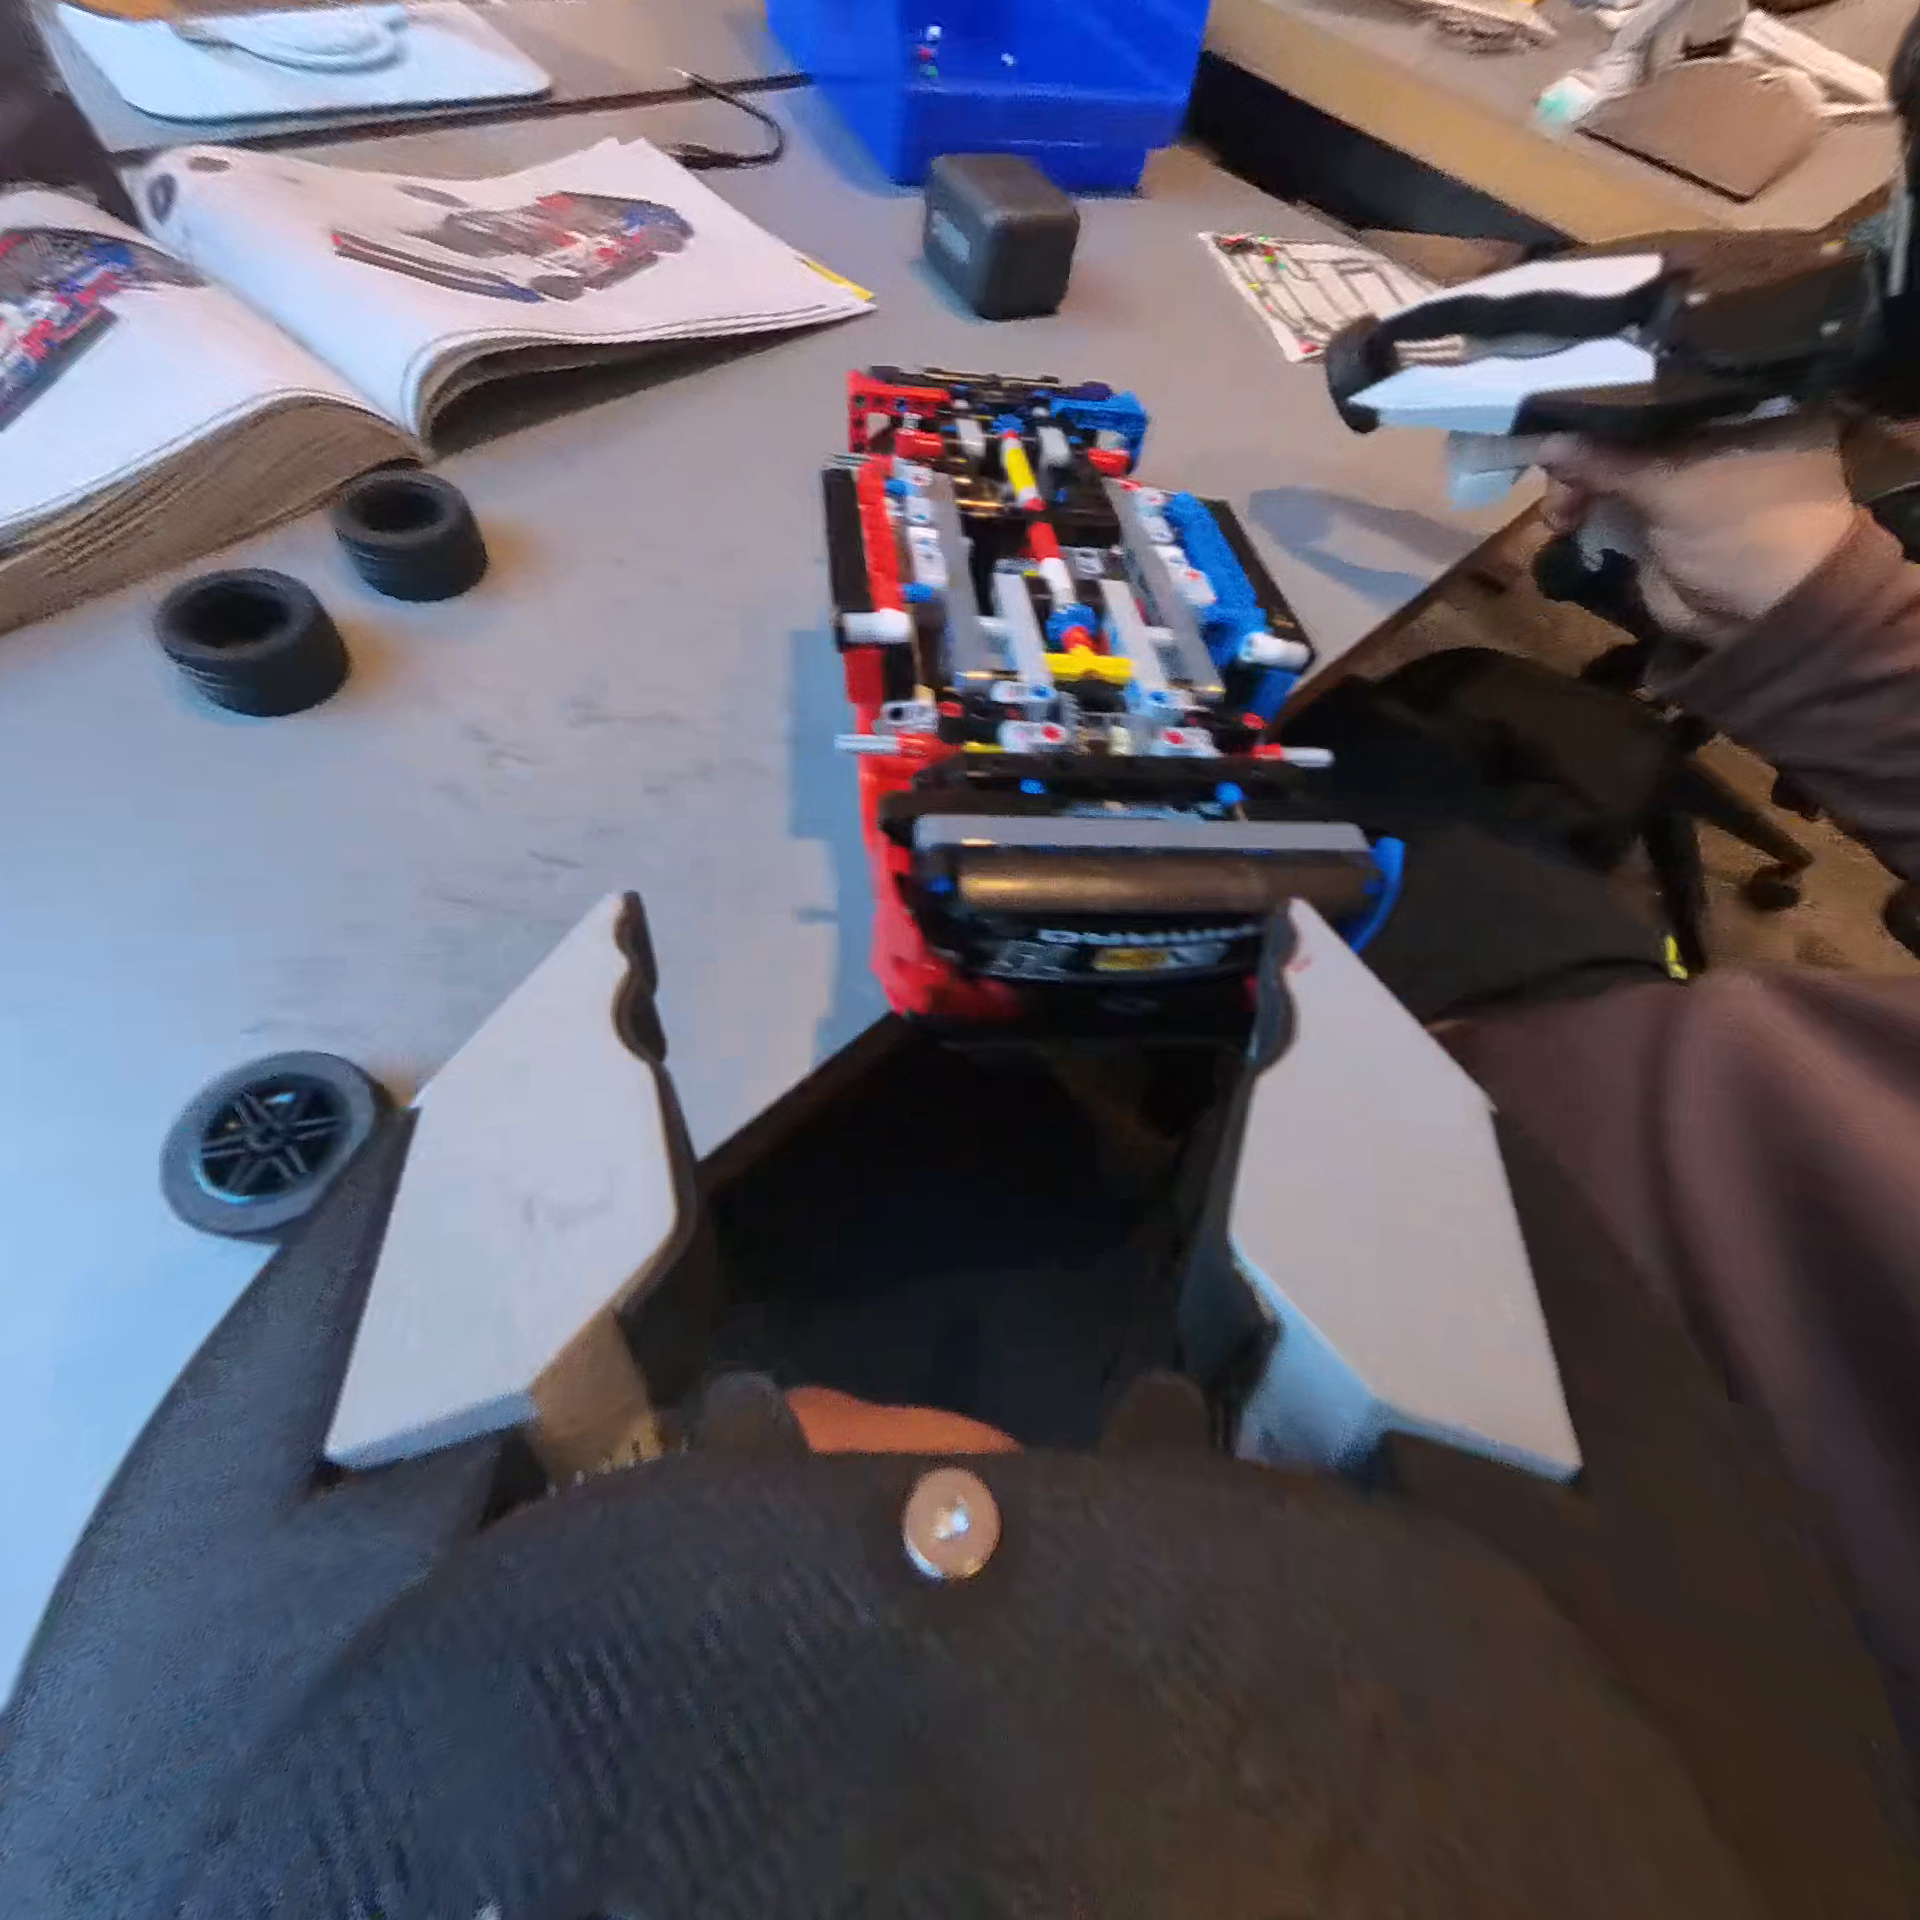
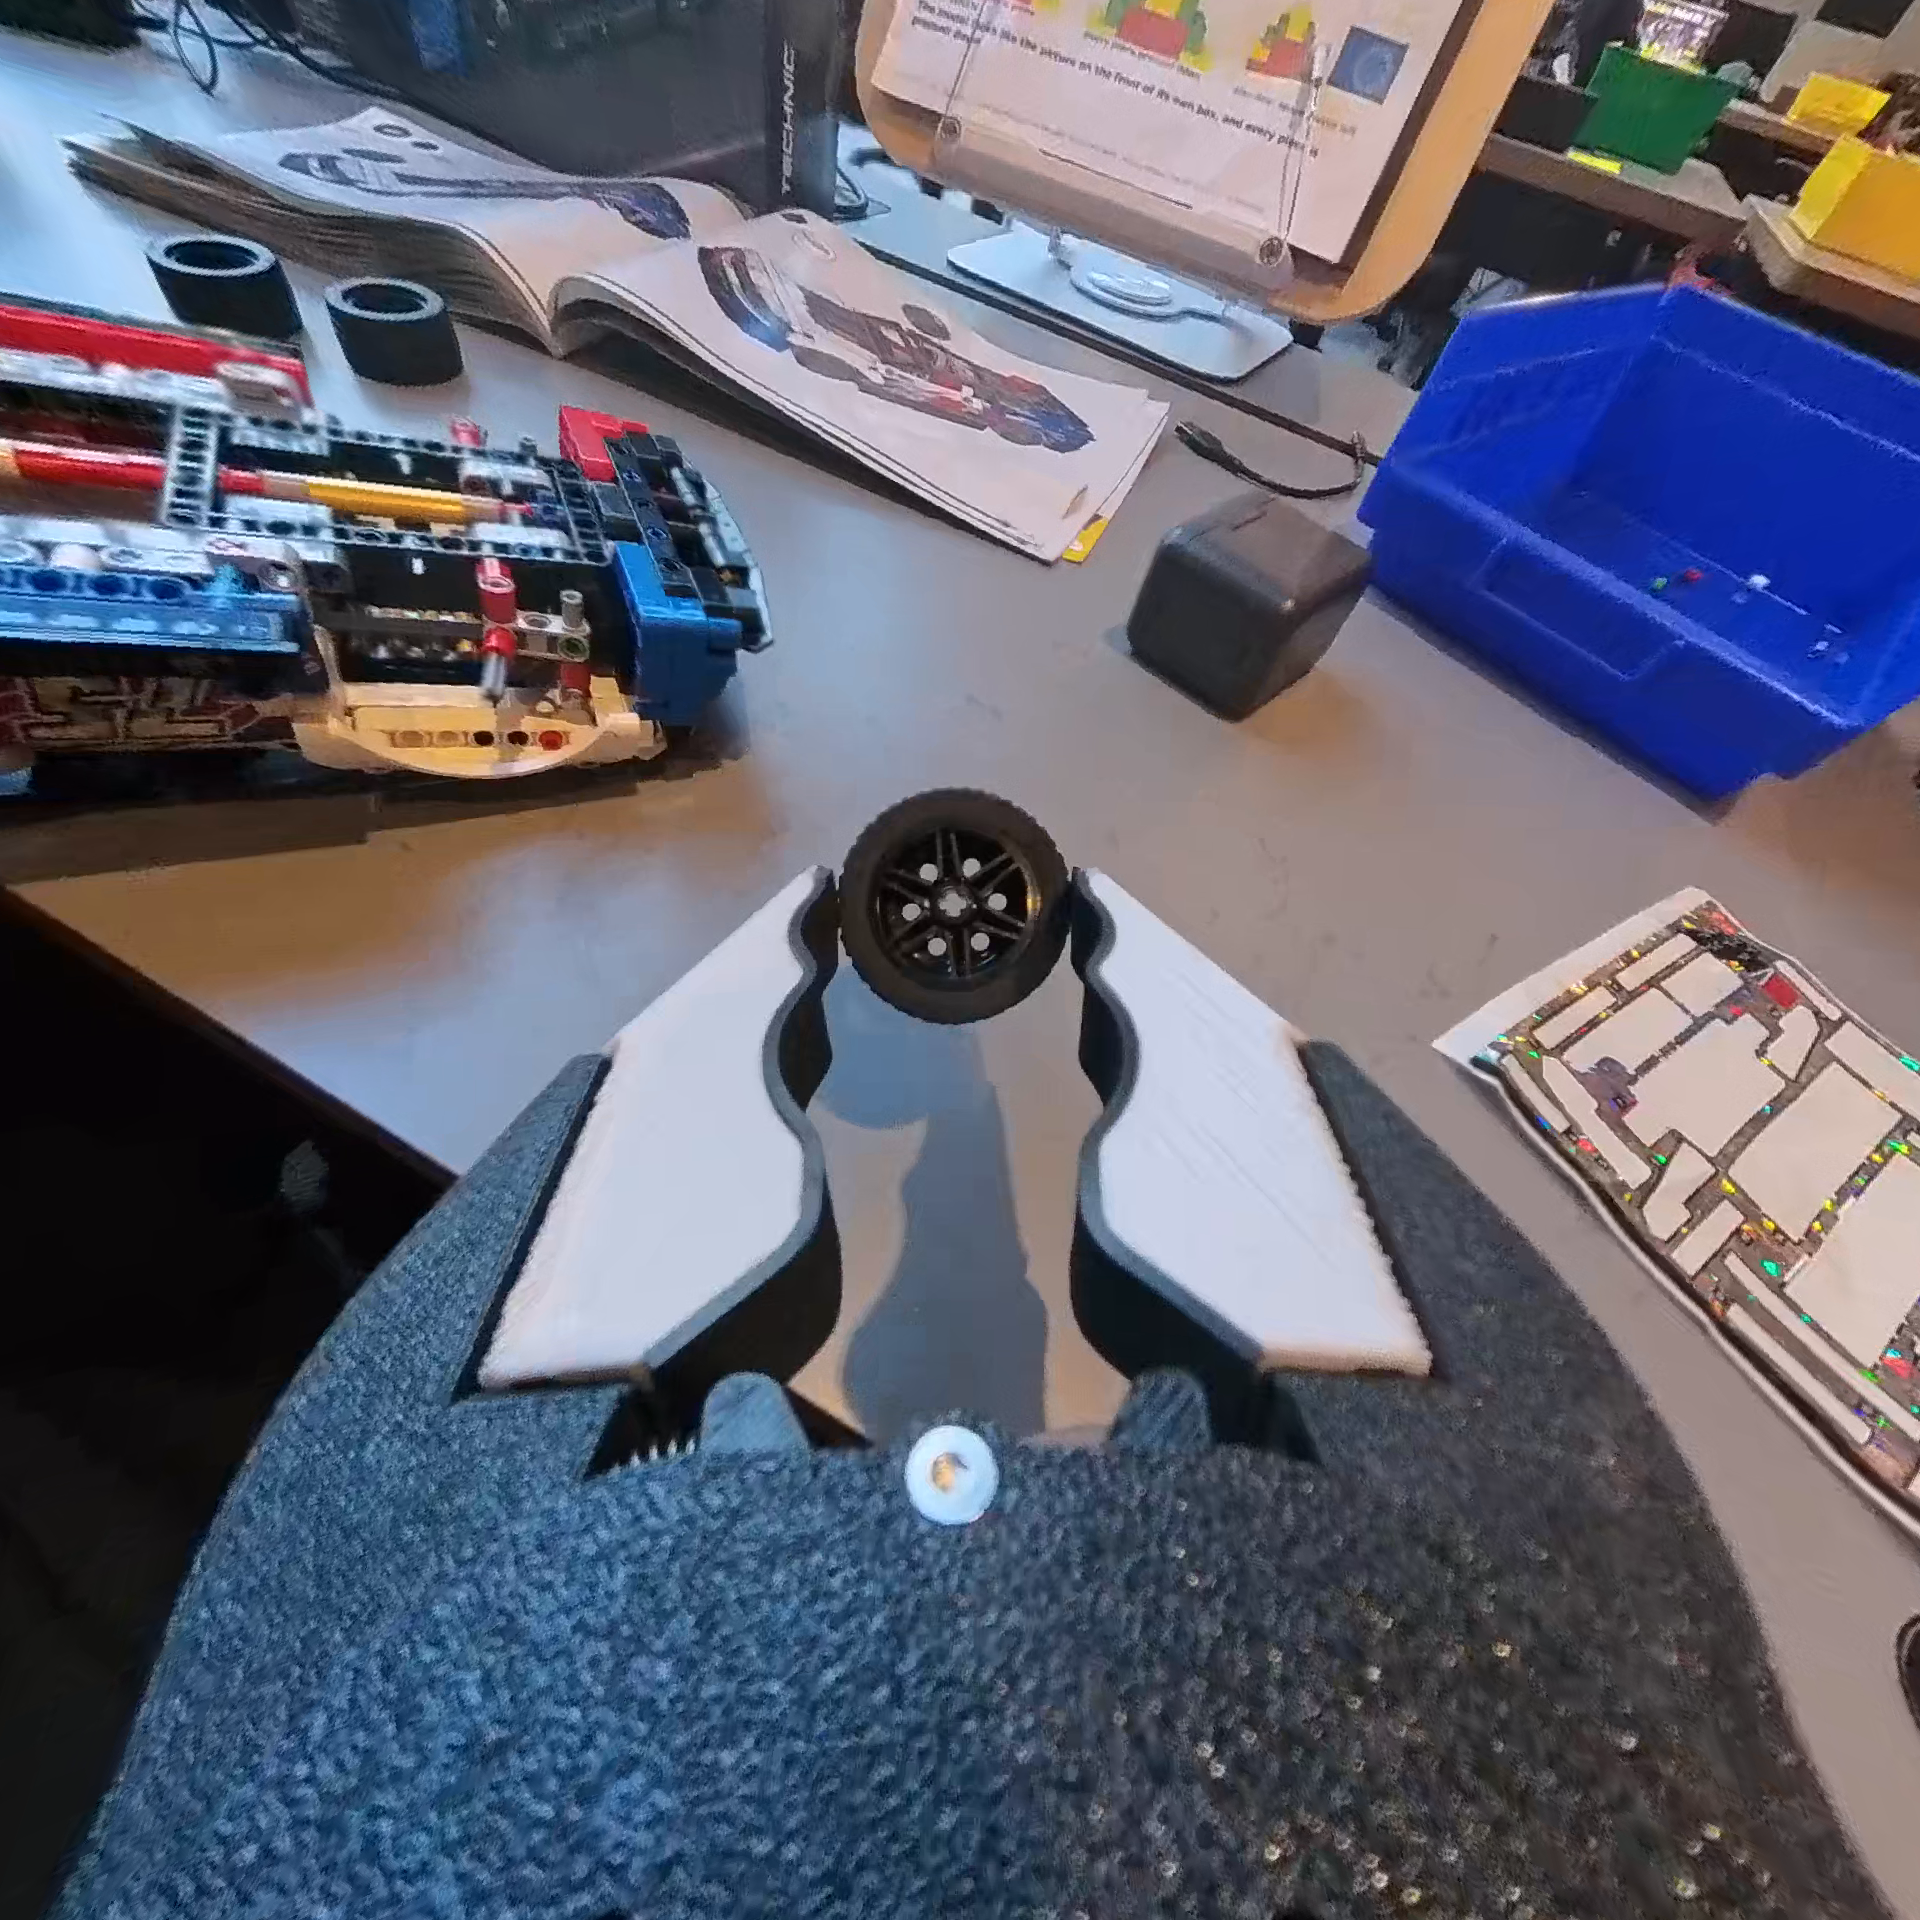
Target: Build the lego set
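Blue bin (image 2: 1621, 540): open-topped, on the grey table (image 2: 1039, 727) at its far right. It holds only a few tiny pieces, red, green and white, on its floor. My left view shows just its near wall (image 1: 987, 94).

My right gripper (image 2: 954, 904): fingertips pinching an assembled wheel (image 2: 951, 906), black tyre on a black spoked rim, rim face turned toward the camera, held above the table.

My left gripper (image 1: 951, 935): fingers spread wide. The right finger (image 1: 1361, 1143) lies against the near end of the model car (image 1: 1049, 644); the left finger (image 1: 540, 1164) stands apart from it. Whether anything is gripped I cannot tell.

Model car: red, blue, black and grey, lying underside up on the table near its front edge.

Left view only: a second assembled wheel (image 1: 272, 1141) lying flat beside my left finger; my right gripper farther off (image 1: 1496, 353), seen from the side with the hand (image 1: 1704, 551) holding it; a dark brown sleeve (image 1: 1714, 1247).

Right view only: the car's white wheel arch (image 2: 488, 743) with bare axle pins above it; a standing board with a printed sheet (image 2: 1153, 104); a dark box (image 2: 623, 94) behind the booklet.

Both views: open instruction booklet (image 2: 831, 343), two bare black tyres (image 2: 312, 296) before it, a small dark cube (image 2: 1247, 613), a sticker sheet (image 2: 1745, 1153), a black cable (image 2: 1268, 468).
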{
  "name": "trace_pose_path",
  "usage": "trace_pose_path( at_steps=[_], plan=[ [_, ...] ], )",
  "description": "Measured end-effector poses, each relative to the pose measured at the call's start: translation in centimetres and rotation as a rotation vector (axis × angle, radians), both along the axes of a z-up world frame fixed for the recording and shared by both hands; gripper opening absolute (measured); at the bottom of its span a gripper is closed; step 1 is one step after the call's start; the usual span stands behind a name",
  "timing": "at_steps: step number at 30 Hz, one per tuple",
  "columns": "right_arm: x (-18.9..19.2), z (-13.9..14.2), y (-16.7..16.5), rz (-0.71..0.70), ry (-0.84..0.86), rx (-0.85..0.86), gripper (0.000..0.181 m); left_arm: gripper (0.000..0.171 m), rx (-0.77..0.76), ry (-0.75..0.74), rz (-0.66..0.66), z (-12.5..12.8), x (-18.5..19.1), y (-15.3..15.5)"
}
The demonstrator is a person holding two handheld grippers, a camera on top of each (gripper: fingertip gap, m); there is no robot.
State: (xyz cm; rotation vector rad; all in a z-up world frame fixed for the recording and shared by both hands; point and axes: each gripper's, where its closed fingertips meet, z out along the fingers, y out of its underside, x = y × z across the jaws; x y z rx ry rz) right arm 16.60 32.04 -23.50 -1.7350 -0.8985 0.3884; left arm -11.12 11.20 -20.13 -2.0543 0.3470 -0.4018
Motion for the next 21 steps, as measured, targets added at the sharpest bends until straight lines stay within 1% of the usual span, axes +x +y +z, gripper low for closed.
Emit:
trace_pose_path(
  at_steps=[2,6,9,10,12,15,16,17,18,19,21],
  plan=[
    [0.0,0.6,-0.6,-0.007,0.006,0.019,0.04,0.12,0.032,0.043,0.023,-0.3,0.9,-0.5],
    [0.1,1.3,-1.6,-0.017,0.011,0.053,0.04,0.127,0.038,0.115,0.034,-2.3,3.8,0.3],
    [0.4,2.5,-2.1,-0.018,0.011,0.101,0.04,0.141,0.073,0.211,0.042,-3.4,4.5,1.5],
    [0.5,3.0,-2.3,-0.016,0.022,0.113,0.04,0.139,0.079,0.222,0.024,-3.5,4.8,1.7],
    [0.6,4.2,-2.5,-0.009,0.048,0.138,0.04,0.141,0.08,0.228,0.023,-3.4,4.4,2.2],
    [0.4,6.0,-2.5,0.009,0.09,0.173,0.04,0.136,0.069,0.253,0.054,-3.2,2.5,2.8],
    [0.2,6.5,-2.4,0.018,0.105,0.18,0.04,0.132,0.074,0.257,0.063,-3.1,1.9,3.0],
    [0.0,6.8,-2.2,0.026,0.117,0.182,0.04,0.124,0.077,0.251,0.054,-3.2,1.5,3.3],
    [-0.2,6.9,-1.9,0.034,0.128,0.177,0.04,0.123,0.074,0.254,0.07,-3.4,0.9,3.7],
    [-0.6,6.8,-1.6,0.043,0.141,0.166,0.04,0.127,0.068,0.26,0.109,-3.6,-0.1,4.0],
    [-1.1,6.5,-0.7,0.054,0.161,0.146,0.04,0.117,0.075,0.238,0.152,-3.6,-1.2,4.4]
  ],
)
